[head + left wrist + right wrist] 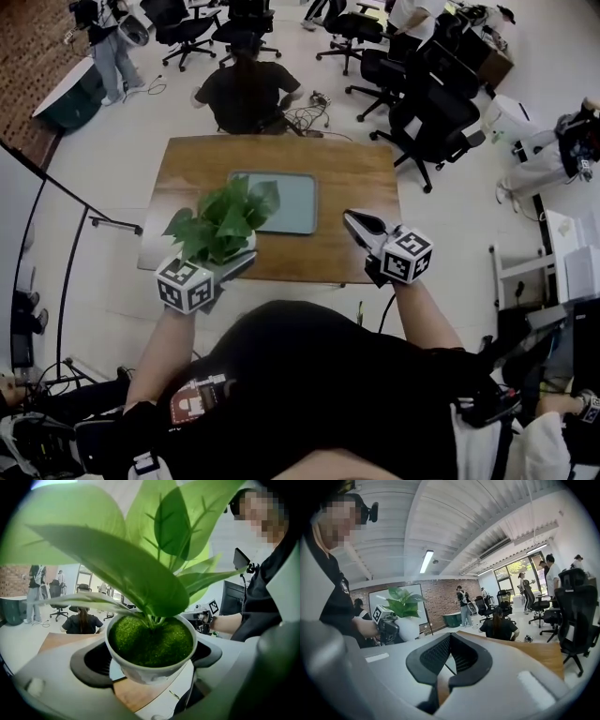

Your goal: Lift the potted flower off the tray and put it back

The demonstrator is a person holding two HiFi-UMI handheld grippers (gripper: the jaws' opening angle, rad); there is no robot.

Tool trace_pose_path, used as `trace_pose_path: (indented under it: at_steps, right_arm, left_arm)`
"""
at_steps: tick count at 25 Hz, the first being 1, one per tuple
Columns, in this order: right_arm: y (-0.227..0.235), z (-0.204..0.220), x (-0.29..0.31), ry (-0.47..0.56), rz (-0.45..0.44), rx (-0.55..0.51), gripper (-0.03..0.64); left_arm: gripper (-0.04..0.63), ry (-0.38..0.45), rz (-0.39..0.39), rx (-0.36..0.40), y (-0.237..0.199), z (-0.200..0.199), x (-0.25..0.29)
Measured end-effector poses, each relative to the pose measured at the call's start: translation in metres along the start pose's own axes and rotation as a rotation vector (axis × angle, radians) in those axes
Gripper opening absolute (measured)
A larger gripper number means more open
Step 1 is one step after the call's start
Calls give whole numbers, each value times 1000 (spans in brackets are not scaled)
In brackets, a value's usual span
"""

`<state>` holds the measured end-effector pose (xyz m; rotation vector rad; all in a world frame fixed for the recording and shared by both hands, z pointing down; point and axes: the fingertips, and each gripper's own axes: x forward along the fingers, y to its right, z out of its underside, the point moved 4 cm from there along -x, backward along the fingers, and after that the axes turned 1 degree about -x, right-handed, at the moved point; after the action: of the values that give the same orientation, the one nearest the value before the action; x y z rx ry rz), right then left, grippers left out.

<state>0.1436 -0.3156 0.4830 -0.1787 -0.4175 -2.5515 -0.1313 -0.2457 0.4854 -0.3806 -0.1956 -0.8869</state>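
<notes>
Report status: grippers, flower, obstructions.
Left gripper shut on potted flower, held off the tray, above the table's near edge. Right gripper shut, empty. Nothing on tray.

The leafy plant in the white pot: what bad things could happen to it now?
1. Only the left gripper holds the round white pot, by its smooth sides, near the front edge of the brown wooden table. If it slips, it might tip or fall to the floor.
2. The big green leaves cover part of the flat grey tray in the head view, so the pot might get set down off-centre.
</notes>
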Motion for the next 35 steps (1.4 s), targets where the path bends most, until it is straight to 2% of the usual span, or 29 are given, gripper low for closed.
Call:
trace_pose_path:
  at_steps: [4, 9, 14, 20, 27, 35]
  right_arm:
    - [16, 2, 13, -9, 35, 21, 14]
    - [30, -3, 37, -1, 105, 21, 14]
    - [43, -10, 63, 6, 214, 53, 14]
    - [65, -1, 93, -13, 323, 101, 14]
    - [100, 31, 98, -68, 300, 150, 14]
    - [145, 59, 96, -124, 247, 173, 14]
  left_arm:
    - [489, -7, 17, 3, -25, 0, 22]
    - [489, -12, 75, 13, -71, 8, 52]
    - [489, -66, 170, 28, -122, 15, 84]
    - [489, -129, 239, 71, -176, 32, 124]
    - [489, -146, 189, 99, -190, 70, 186]
    - [489, -227, 138, 149, -182, 126, 257]
